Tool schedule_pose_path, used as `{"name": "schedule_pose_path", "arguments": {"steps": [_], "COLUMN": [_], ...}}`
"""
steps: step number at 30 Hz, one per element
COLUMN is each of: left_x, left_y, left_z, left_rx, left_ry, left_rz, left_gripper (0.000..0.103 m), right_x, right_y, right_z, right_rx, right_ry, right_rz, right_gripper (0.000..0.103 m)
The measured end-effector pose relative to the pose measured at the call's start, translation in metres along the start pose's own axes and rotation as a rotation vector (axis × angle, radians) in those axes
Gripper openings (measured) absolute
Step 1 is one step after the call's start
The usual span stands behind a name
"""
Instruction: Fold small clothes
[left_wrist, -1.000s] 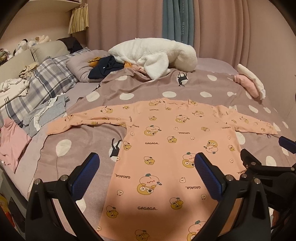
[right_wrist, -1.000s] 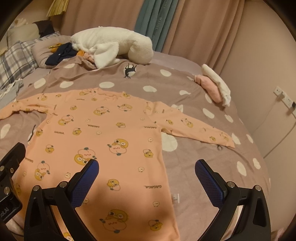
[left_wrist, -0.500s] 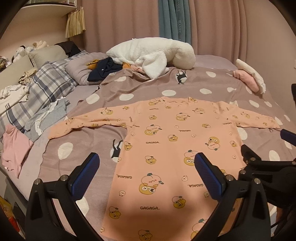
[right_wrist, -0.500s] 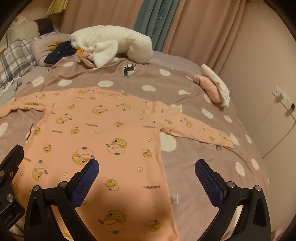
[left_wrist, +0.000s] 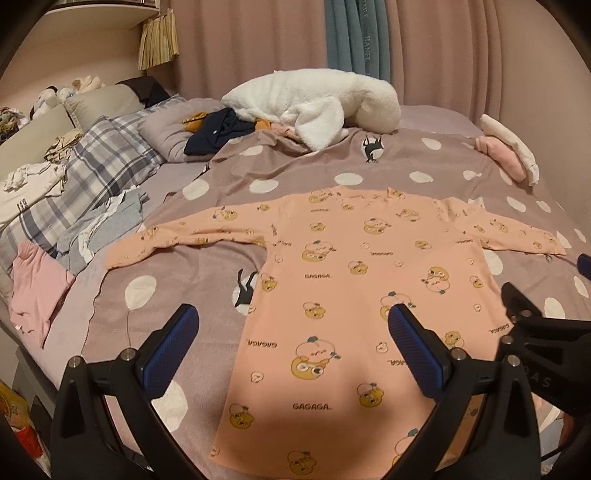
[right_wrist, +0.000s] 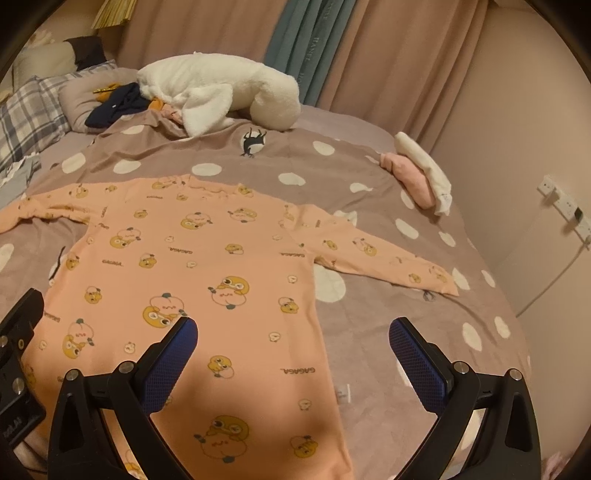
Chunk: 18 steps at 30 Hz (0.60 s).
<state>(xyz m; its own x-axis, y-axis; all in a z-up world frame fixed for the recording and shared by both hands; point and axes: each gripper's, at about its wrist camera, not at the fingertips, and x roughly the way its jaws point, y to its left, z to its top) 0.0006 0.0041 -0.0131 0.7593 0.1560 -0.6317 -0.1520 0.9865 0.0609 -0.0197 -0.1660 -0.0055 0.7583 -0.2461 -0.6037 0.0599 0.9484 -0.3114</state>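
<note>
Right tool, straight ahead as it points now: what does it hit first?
Probably the peach shirt, near its right side seam, or the spotted duvet just beside it; depth is unclear. The right tool is open and empty.

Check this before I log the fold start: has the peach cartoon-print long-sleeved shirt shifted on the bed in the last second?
No. The peach shirt keeps its side edge beside the black cat print on the dotted mauve bedspread, as before.

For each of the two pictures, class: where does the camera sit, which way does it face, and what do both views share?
Left wrist: on the left gripper, facing across the bed; jaws open, right gripper's body at right edge.
Right wrist: on the right gripper, facing the bed's wall side; jaws open.
Shared: peach shirt, white fleece.
</note>
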Motion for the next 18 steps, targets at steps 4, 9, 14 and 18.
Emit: {"name": "schedule_pose_path", "arguments": {"steps": [4,9,14,18], "left_x": [-0.007,-0.011,-0.009,-0.004], "left_y": [0.005,0.012,0.021,0.019], "left_z": [-0.005,-0.010,-0.009,-0.007], "left_rx": [0.003,0.004,-0.032,-0.027], "left_ry": [-0.009,-0.020,-0.019,-0.009], "left_rz": [0.020,0.035,0.011,0.013], "left_gripper": [0.103,0.102,0.103,0.103], "right_x": [-0.011,-0.015,-0.013,-0.008], "right_y": [0.001,0.005,0.013,0.017], "right_z": [-0.003,-0.002,-0.001,0.000], "right_rx": [-0.004,0.004,-0.021,-0.030], "right_ry": [-0.025,-0.039,-0.046,-0.039], "right_rz": [-0.001,0.026,0.031,0.029], "right_gripper": [0.103,0.103,0.103,0.103]}}
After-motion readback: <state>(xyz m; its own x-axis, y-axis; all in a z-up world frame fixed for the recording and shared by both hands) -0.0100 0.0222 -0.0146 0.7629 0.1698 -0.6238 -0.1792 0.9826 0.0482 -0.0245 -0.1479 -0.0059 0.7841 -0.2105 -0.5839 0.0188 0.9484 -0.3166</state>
